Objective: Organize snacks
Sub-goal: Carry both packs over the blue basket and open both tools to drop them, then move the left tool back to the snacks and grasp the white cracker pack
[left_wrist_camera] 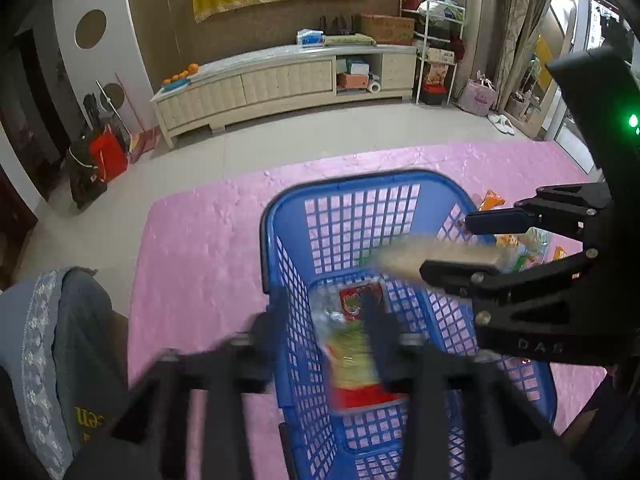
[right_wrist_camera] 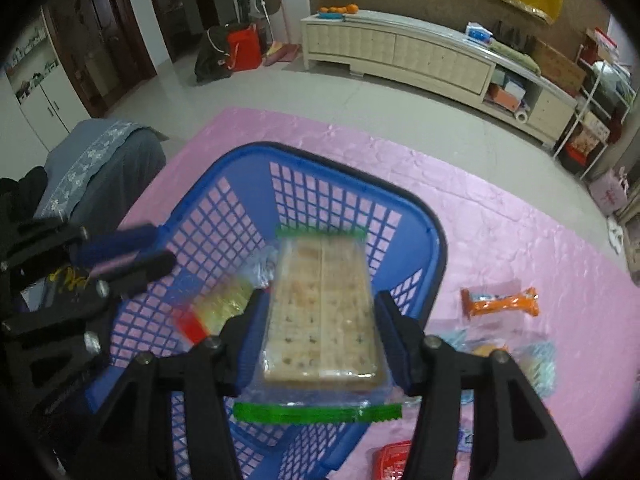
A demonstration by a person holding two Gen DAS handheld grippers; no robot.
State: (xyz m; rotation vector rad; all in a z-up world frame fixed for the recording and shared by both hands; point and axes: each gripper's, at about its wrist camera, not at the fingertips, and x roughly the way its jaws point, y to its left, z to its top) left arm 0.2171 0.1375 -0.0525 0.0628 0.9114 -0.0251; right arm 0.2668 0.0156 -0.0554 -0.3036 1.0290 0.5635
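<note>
- My right gripper (right_wrist_camera: 318,344) is clamped on a clear cracker pack (right_wrist_camera: 322,316) with green sealed ends, one finger pressed to each long side, the pack held flat and lengthwise above the blue basket (right_wrist_camera: 434,236).
- My left gripper (left_wrist_camera: 326,312) hangs over the near part of the basket with its fingers spread apart and nothing between them. It is blurred, so I cannot say more about it.
- Inside the basket lie a yellow-and-red snack bag (left_wrist_camera: 354,368) and a red-labelled packet (left_wrist_camera: 360,300) beyond it.
- More snacks wait on the pink mat (right_wrist_camera: 500,216) to the right of the basket, among them an orange wrapper (right_wrist_camera: 500,302) and a red pack (right_wrist_camera: 390,460).
- To do this step well, I judge I should lower the pack well below the basket rim before letting go, keeping it level so the crackers don't crack.
- I'd aim for the bare floor of the basket beside the yellow-and-red snack bag, and keep the left gripper out of the drop path.
</note>
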